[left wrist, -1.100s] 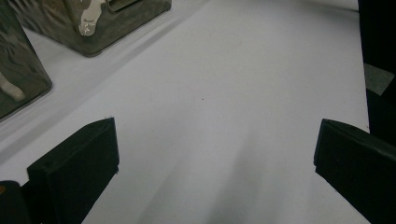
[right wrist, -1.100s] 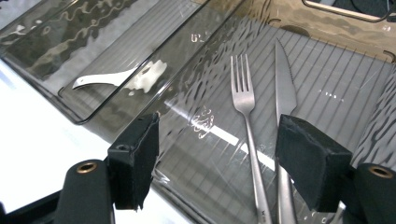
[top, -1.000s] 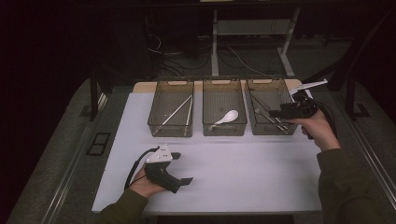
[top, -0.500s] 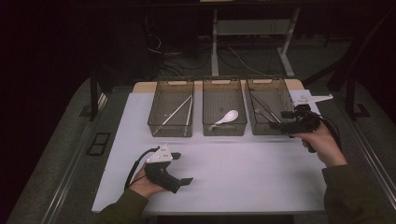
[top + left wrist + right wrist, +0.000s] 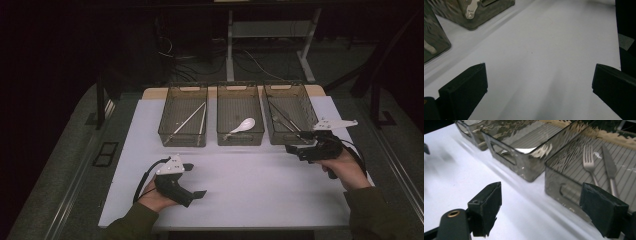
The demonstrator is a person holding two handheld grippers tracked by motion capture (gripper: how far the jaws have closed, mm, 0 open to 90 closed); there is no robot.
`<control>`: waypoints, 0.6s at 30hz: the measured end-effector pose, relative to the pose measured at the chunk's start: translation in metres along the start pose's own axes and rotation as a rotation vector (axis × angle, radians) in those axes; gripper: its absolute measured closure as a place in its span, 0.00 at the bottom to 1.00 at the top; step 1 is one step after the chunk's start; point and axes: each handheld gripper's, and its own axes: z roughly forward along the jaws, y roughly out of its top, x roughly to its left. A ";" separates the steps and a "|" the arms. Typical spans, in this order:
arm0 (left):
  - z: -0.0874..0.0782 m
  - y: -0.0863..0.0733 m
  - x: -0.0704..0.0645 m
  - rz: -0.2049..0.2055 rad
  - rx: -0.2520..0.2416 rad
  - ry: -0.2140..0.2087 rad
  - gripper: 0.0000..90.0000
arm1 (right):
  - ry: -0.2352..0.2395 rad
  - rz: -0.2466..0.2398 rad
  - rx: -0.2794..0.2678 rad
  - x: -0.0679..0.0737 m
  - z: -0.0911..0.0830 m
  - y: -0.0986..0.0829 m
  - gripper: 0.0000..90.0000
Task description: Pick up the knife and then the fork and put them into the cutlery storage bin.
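High view: 3 rectangular, smoky translucent plastic bins stand in a row on the white mat [image 5: 250,175] covering the bench. Landmark: the middle bin [image 5: 240,115]. It contains a white spoon [image 5: 241,126], bowl toward the right bin, handle toward the near left. The left bin [image 5: 184,116] contains thin metal chopsticks [image 5: 187,121], long axis diagonal. The right bin [image 5: 290,112] contains metal cutlery. The left gripper [image 5: 200,193] rests on the mat, near-left of the middle bin. The right gripper [image 5: 292,148] is just before the right bin's near wall.

Left gripper view: 2 black, blocky jaws stand wide apart, nothing between them, over smooth white mat.

Right gripper view: jaws spread wide, empty. Beyond them, the right bin's ribbed floor carries a fork [image 5: 589,160] and knife [image 5: 610,170], lying parallel, tips away from the camera.
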 end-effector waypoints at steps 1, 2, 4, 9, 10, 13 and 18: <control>0.000 0.000 0.000 -0.001 -0.001 0.000 0.00 | 0.001 0.000 -0.003 0.001 -0.001 -0.003 0.20; 0.000 0.000 0.000 -0.003 -0.003 -0.001 0.00 | 0.004 0.001 -0.007 0.003 -0.001 -0.006 0.20; 0.000 0.000 0.000 -0.001 -0.003 0.000 0.00 | 0.004 0.004 -0.016 0.004 -0.001 -0.011 0.16; -0.001 0.000 0.000 0.002 -0.004 0.002 0.00 | 0.015 0.007 -0.027 0.010 -0.002 -0.025 0.16; -0.001 0.000 0.000 0.002 -0.004 0.002 0.00 | 0.017 0.004 -0.026 0.012 -0.002 -0.027 0.16; -0.002 0.000 0.001 0.004 -0.004 0.004 0.00 | 0.017 -0.002 -0.017 0.016 -0.002 -0.035 0.14; -0.003 0.000 0.001 0.003 0.000 0.004 0.00 | 0.032 -0.006 -0.029 0.024 -0.005 -0.048 0.14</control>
